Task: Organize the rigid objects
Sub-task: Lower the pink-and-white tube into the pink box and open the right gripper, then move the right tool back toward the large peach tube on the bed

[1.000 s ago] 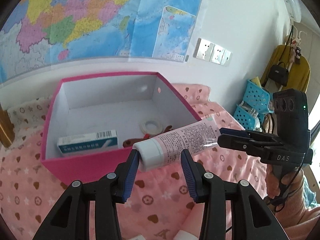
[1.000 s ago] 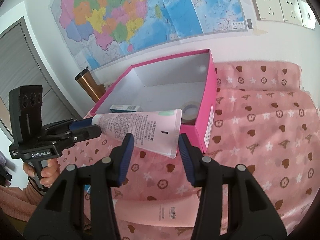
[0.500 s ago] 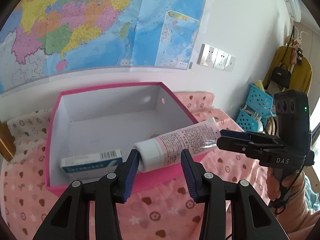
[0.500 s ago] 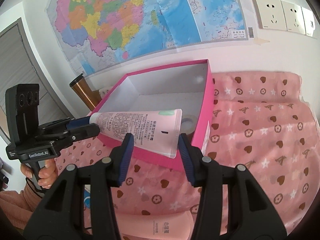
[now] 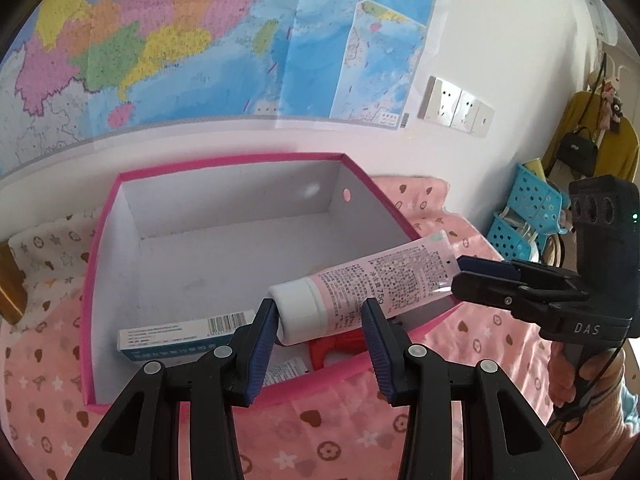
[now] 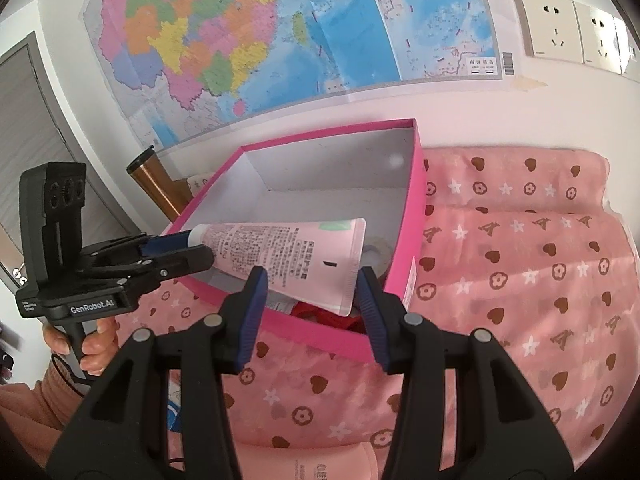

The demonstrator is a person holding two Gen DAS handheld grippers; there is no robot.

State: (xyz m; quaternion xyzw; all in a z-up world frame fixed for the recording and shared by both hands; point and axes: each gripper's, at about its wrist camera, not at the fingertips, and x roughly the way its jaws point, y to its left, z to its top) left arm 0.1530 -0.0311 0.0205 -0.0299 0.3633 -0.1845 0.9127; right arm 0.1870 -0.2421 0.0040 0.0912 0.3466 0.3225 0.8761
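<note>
Pink tube (image 5: 360, 288): gripped at cap end by left tongs (image 5: 320, 332), crimped end by right tongs (image 6: 308, 300); now over the pink box (image 5: 224, 160), earlier short of its near wall. Inside: teal carton (image 5: 180, 336), tape roll (image 6: 376, 254).

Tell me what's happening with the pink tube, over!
Both tools shut on pink tube: left tool at cap end, right tool at flat end. Tube above pink box. Small carton inside; nothing blocking.
</note>
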